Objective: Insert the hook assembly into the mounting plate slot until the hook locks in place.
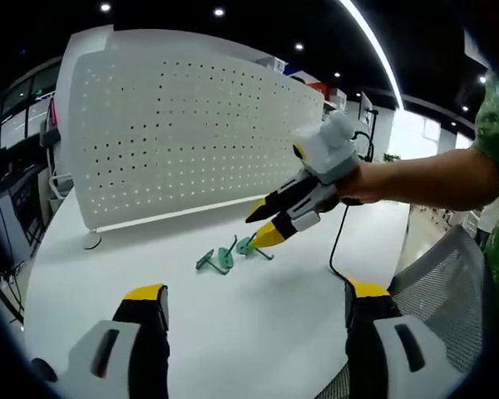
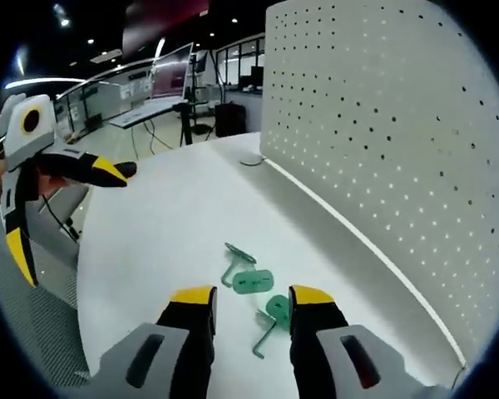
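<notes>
We see both claws open and holding nothing, the right claw [image 2: 251, 312] hovering just over two green hooks [image 2: 251, 281] on the white surface [image 2: 150, 241], the left claw [image 1: 256, 301] well back.

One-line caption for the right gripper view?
Open right tool poised over two green hooks on a white table beside the pegboard.

White round-edged table [image 1: 233, 332] under everything. Black cable [image 1: 339, 237] trails off its far edge. Grey mesh chair back [image 1: 437, 278] just beside the table. Ceiling spotlights [image 1: 219, 12] and a long light strip [image 1: 374, 46] overhead. Office desks [image 2: 150, 108] well behind
</notes>
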